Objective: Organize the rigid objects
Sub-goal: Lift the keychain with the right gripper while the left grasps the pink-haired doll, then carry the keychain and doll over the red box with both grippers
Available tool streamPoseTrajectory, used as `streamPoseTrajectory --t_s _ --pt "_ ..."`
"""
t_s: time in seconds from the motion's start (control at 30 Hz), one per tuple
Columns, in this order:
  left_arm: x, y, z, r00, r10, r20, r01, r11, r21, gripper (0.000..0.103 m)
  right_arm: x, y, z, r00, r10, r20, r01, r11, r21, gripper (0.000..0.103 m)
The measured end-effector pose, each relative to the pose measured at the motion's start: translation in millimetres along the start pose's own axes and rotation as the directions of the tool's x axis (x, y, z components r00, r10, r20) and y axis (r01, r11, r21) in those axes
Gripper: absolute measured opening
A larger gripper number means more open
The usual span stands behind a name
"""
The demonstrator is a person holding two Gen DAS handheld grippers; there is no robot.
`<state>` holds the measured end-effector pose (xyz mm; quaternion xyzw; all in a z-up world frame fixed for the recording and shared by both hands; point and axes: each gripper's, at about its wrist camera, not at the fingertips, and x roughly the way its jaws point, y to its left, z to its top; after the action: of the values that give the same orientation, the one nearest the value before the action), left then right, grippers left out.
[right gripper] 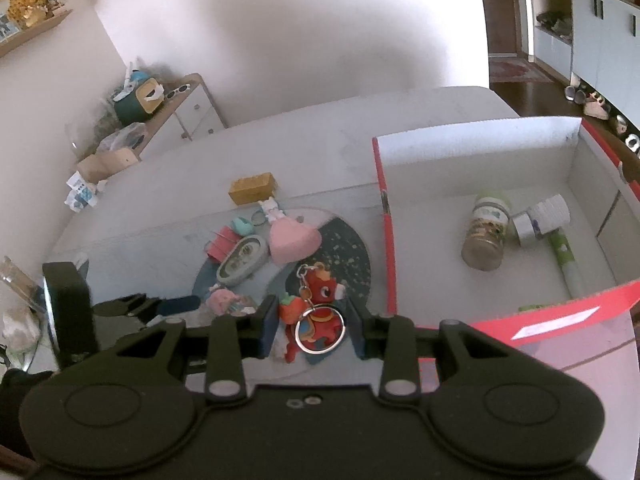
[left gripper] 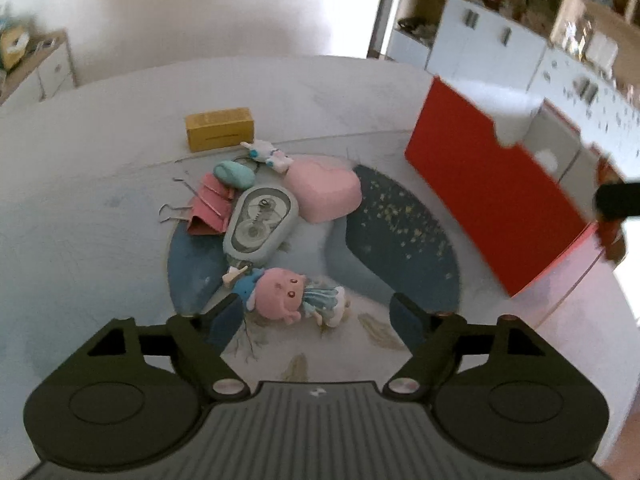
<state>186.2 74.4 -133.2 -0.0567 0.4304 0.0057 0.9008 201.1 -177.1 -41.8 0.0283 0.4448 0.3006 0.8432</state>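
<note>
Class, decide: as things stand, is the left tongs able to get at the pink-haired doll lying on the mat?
Probably yes. The left tongs stand open just short of the pink-haired doll, which lies apart from the correction tape dispenser, with nothing between.

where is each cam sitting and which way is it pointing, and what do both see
Left wrist: sits on the left gripper, looking forward and down along its open fingers at the pink-headed doll, the tape dispenser and the red box; only its own black fingers and housing show.
Right wrist: sits on the right gripper, facing the red dragon keychain between its open fingers and the box's inside; the left gripper shows at left.
Shared: the yellow block, the pink heart box, the dispenser, the doll, the red box.
</note>
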Motion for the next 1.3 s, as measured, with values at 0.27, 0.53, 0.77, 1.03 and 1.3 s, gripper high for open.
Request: streamPoseTrajectory --t_s 0.27,0.53,0.77,1.03,1.3 --pt "18 -10 -9 0.994 0.092 0.062 -0.100 0.985 0.141 0.081 0 -4 -9 1.000 -0.014 -0.016 0.014 1.000 0.014 0.036" --pt "29 -5 -9 0.990 0.128 0.064 -0.136 0.980 0.142 0.081 0 -4 -11 1.000 -0.015 -0.020 0.015 1.000 0.010 0.036" --pt "31 -4 -10 0.989 0.132 0.061 -0.138 0.983 0.122 0.073 5 0 -12 1.000 -0.014 -0.025 0.014 1.000 0.005 0.036" --pt "30 -10 -12 0.990 0.136 0.049 -0.140 0.985 0.099 0.053 1 -2 -10 1.000 -0.001 -0.021 0.001 1.000 -0.002 0.036" --pt "21 -17 -11 0.988 0.137 0.074 -0.142 0.988 0.068 0.042 -7 -15 -1 1.000 0.017 -0.008 -0.017 1.000 -0.021 0.036"
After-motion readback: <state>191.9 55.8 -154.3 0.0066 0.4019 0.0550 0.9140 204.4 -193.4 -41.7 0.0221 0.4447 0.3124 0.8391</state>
